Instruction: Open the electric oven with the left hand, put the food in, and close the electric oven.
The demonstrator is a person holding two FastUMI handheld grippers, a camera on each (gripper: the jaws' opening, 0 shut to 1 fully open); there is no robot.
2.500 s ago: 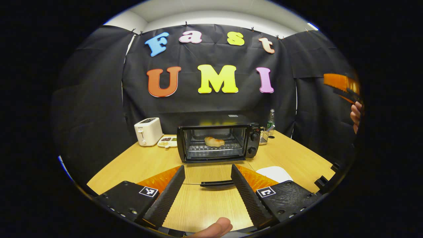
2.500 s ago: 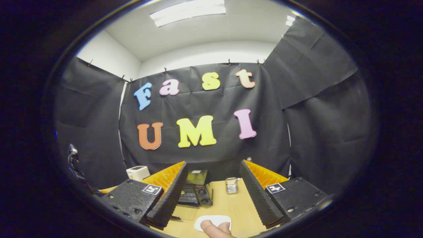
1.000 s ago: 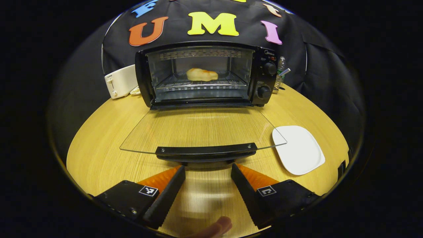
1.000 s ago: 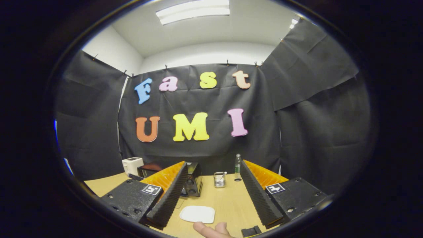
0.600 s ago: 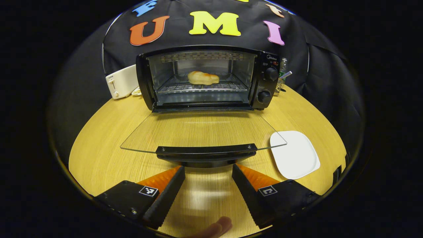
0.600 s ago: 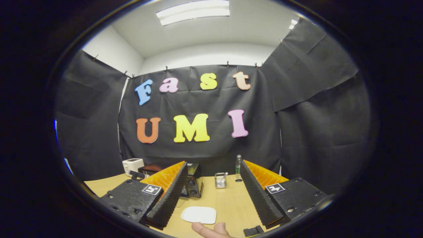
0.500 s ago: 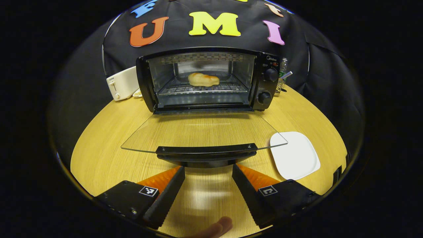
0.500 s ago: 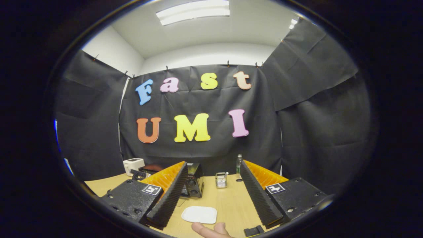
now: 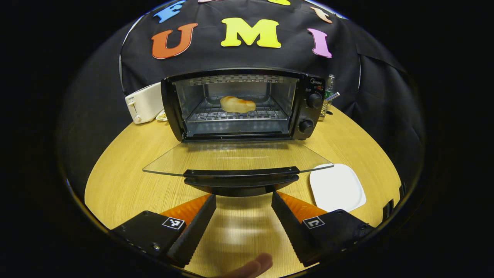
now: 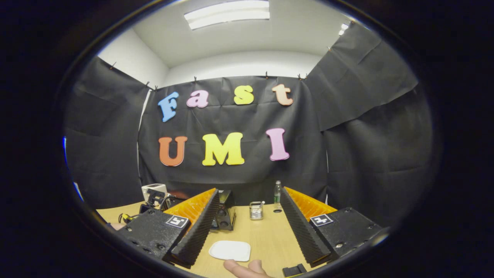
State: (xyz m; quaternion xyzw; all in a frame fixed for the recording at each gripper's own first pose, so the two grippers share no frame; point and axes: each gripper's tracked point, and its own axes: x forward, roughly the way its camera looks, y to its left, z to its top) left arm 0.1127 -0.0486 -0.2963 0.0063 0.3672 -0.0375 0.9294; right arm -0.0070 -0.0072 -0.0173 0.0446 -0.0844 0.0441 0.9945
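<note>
Pale wood grain shows between your left gripper (image 9: 243, 200), whose fingers stand spread wide with nothing between them. Their tips sit just short of the door handle (image 9: 241, 173), close to it but not touching as far as the left gripper view shows. That dark handle runs along the near edge of the glass door (image 9: 235, 156), which lies folded down almost flat over the table (image 9: 127, 181). Beyond the door the electric oven (image 9: 241, 104) stands open, with its two knobs (image 9: 310, 112) on the right side of its front. The food (image 9: 237, 104), a pale golden piece, rests on the wire rack (image 9: 239, 114) inside, towards the back. A white plate (image 9: 336, 187) lies on the table to the right of the door, just beside its near right corner. To the left of the oven, farther back, stands a white toaster (image 9: 143, 103).

Your right gripper (image 10: 250, 227) is also spread wide and holds nothing, raised above the table and well apart from the oven. In the right gripper view the plate lies on the wood between its fingers, and a fingertip of your hand (image 10: 241, 268) shows at the bottom edge. Farther back stand a small metal holder (image 10: 255, 211) and a clear bottle (image 10: 277, 195).
</note>
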